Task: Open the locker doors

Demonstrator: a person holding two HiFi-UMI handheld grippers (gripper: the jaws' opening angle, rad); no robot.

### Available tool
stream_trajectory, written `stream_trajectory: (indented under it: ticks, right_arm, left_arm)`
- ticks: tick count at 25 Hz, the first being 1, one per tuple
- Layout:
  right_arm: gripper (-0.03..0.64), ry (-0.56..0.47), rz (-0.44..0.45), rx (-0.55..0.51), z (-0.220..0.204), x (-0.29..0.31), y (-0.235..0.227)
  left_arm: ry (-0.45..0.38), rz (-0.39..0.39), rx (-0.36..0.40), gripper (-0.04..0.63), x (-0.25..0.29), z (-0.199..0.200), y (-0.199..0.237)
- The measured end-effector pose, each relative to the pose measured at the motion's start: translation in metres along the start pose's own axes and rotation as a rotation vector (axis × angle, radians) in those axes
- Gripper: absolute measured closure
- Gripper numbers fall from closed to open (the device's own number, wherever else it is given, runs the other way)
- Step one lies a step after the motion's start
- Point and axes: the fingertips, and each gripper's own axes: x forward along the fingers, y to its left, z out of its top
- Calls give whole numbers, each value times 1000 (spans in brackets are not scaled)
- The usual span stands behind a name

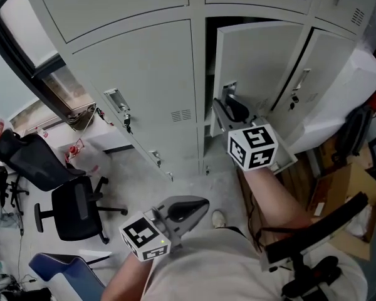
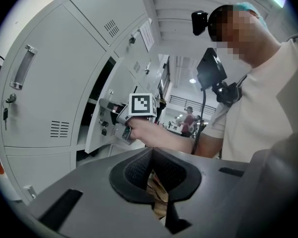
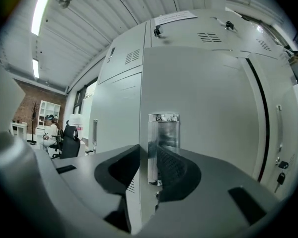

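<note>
locker door | its free edge stands between right gripper jaws, pads clamped on it | left gripper jaws pressed together, empty

No text or number can be read. Print on the paper sheet atop the lockers and on the small label on the handle is too blurred.

Bright even light (fisheye-warped edges)
</note>
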Motion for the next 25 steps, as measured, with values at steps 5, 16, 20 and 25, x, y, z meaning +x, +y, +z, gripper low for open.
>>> stream_trajectory:
  ticks: [5, 16, 20, 25]
  right_arm:
    - [517, -1, 3, -1, -1, -30, 2]
    - [509, -9, 10, -10, -5, -96, -8]
    - [505, -15, -24, -8, -6, -121, -17]
    - [503, -16, -91, 5, -9, -157, -33]
  left_arm:
    - [9, -50, 2, 584, -1, -4, -9]
    - [38, -192, 5, 584, 11, -16, -34]
    - [41, -235, 16, 584, 19, -16, -41]
    - [61, -286, 47, 584, 26, -18, -54]
